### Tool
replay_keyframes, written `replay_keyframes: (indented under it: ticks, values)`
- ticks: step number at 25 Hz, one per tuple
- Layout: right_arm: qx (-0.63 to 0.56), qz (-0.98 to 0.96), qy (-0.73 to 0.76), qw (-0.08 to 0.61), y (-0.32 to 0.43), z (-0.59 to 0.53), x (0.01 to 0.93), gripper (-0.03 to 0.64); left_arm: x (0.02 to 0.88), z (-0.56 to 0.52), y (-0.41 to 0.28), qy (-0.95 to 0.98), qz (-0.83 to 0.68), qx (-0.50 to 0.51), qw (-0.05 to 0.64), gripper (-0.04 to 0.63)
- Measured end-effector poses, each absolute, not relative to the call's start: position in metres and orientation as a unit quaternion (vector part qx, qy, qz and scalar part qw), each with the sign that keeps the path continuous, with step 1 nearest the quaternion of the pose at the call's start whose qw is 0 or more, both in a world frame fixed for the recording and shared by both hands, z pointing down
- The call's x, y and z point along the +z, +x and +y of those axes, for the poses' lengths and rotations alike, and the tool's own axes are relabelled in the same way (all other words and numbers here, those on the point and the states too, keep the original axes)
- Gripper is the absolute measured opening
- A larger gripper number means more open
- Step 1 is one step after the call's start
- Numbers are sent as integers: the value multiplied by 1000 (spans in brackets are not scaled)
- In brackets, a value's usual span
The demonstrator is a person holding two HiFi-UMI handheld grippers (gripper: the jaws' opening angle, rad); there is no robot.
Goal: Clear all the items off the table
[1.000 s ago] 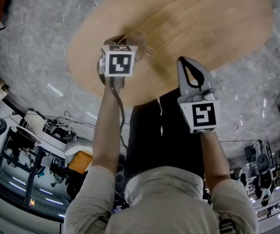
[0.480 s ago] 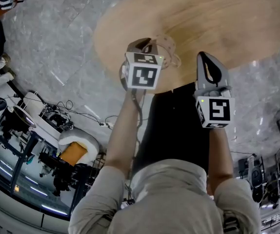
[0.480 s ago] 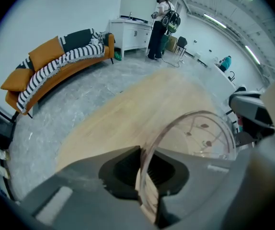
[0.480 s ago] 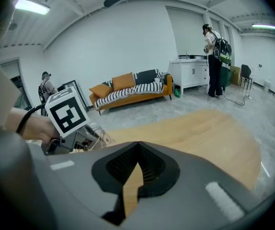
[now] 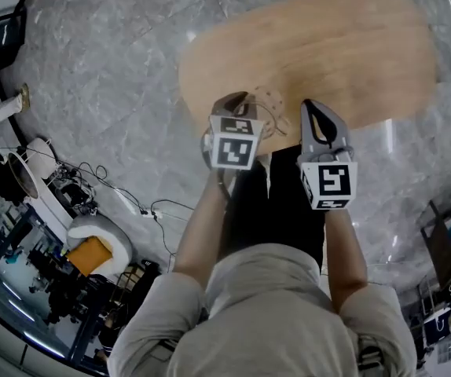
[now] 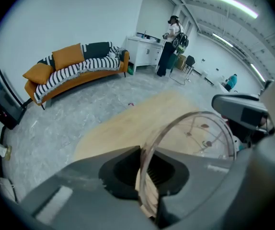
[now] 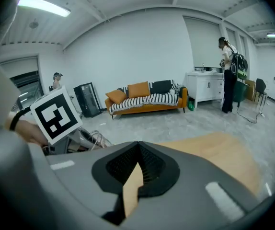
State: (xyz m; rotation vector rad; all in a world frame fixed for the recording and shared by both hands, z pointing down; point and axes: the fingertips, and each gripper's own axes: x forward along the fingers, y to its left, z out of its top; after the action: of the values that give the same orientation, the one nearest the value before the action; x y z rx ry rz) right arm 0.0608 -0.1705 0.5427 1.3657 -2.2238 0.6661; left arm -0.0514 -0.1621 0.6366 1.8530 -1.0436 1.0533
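Left hand-held gripper (image 6: 149, 176): clenched on the thin wall of the clear round container (image 6: 195, 133); the wall runs edge-on between the two jaws.
Container place: in the air over the near edge of the wooden surface (image 5: 343, 45), sticking out from the jaws to the right.
Right hand-held gripper (image 5: 320, 108): closed on nothing, just beside the container.
Nearer hand: the left one, which already holds the container.
Container look: transparent and thin, with a few small brown marks; probably light and easy to squeeze.
Surface: no other item shows on the visible part.
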Motion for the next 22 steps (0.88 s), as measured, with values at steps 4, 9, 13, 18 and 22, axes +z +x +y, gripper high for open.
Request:
replay_keyframes:
  ticks: [4,9,13,18,22]
  values:
    - [225,-819,483,213,55,-158,508,6,599,-153,-54,731,-426,390,363,41]
    - [206,-829,480,199,55,-139,474,6,556,-141,-57,742,-447,359,348,41]
    - [196,-831,484,191,56,-125,451,6,528,-127,-54,753,-451,340,339,41]
    - [168,-839,493,161,57,-119,419,6,497,-116,-48,773,-450,317,316,41]
    - [138,-843,499,144,61,-112,385,6,468,-106,-46,787,-448,307,292,41]
